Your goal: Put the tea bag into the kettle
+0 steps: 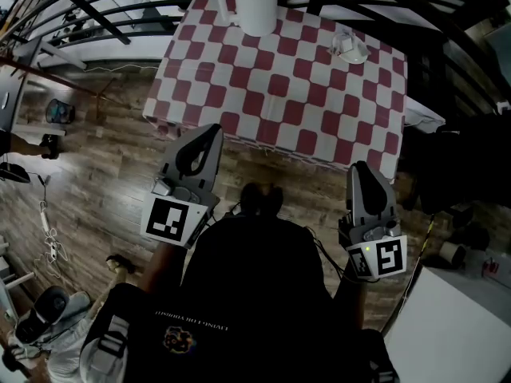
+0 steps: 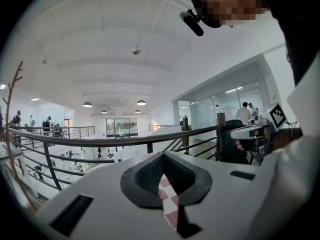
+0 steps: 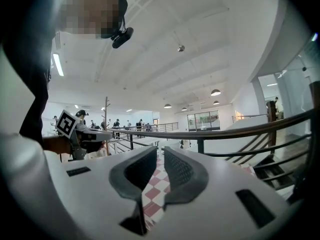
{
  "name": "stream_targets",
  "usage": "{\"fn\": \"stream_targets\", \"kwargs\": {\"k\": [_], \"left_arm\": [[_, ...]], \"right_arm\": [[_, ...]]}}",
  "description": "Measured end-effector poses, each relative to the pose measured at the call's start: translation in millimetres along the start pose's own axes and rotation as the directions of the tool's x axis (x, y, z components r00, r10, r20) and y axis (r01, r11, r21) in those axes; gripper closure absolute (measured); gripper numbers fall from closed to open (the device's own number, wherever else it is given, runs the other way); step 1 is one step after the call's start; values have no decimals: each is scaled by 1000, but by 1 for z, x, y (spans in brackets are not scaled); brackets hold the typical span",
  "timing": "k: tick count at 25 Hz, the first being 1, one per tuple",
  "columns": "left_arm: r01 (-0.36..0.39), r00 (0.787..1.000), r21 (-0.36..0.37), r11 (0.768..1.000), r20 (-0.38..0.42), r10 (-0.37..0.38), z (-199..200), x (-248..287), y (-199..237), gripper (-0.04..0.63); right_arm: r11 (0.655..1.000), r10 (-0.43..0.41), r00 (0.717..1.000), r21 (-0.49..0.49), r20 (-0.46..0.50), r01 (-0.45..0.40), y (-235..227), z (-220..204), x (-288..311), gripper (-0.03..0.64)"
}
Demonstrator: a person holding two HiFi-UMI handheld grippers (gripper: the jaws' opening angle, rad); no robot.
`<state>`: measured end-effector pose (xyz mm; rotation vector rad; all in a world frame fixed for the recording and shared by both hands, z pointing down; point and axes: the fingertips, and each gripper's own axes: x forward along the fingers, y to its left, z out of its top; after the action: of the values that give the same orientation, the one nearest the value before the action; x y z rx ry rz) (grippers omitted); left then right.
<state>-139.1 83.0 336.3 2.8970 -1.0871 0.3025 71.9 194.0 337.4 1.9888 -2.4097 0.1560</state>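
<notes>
A white kettle (image 1: 257, 2) stands at the far edge of a table with a red-and-white checked cloth (image 1: 279, 94). The tea bag (image 1: 349, 48), a small pale packet, lies on the cloth to the right of the kettle. My left gripper (image 1: 213, 128) hovers at the table's near edge, jaws together and empty. My right gripper (image 1: 359, 167) is held short of the near right corner, jaws nearly touching with nothing between them. In the left gripper view the left gripper (image 2: 162, 154) shows only checked cloth below its closed tips. The right gripper (image 3: 160, 150) likewise shows cloth through a thin slit.
A dark metal railing (image 1: 120, 14) runs behind the table. Wooden floor (image 1: 96, 174) lies to the left with cables and gear on it. Dark equipment (image 1: 463, 174) crowds the right side, and a white surface (image 1: 455, 325) sits at the lower right.
</notes>
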Motion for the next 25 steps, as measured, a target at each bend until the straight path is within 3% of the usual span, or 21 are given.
{"fn": "stream_targets", "kwargs": {"k": [2, 3, 12, 21, 23, 24, 25], "left_arm": [[-29, 1000, 20, 999, 4, 28, -7, 6, 2, 595], [-43, 999, 26, 999, 12, 43, -10, 11, 3, 595], [-10, 1000, 53, 999, 28, 8, -17, 33, -17, 595], [-11, 1000, 63, 998, 26, 10, -16, 41, -19, 595], [-19, 999, 66, 998, 30, 18, -16, 45, -17, 595], [-27, 999, 66, 997, 35, 24, -16, 48, -16, 595], [-34, 999, 66, 997, 40, 32, -15, 51, -14, 595]], "right_arm": [[1000, -2, 1000, 18, 10, 2, -1, -5, 9, 509], [1000, -3, 1000, 16, 11, 3, 0, -8, 16, 500], [997, 75, 997, -11, 0, -75, 31, -20, 47, 500], [998, 59, 998, 4, 8, -59, 23, -24, 49, 500], [999, 44, 999, -4, 28, -44, 19, -23, 51, 517], [999, 36, 998, -14, 42, -35, 17, -22, 54, 603], [999, 33, 998, -24, 52, -31, 15, -23, 59, 603]]}}
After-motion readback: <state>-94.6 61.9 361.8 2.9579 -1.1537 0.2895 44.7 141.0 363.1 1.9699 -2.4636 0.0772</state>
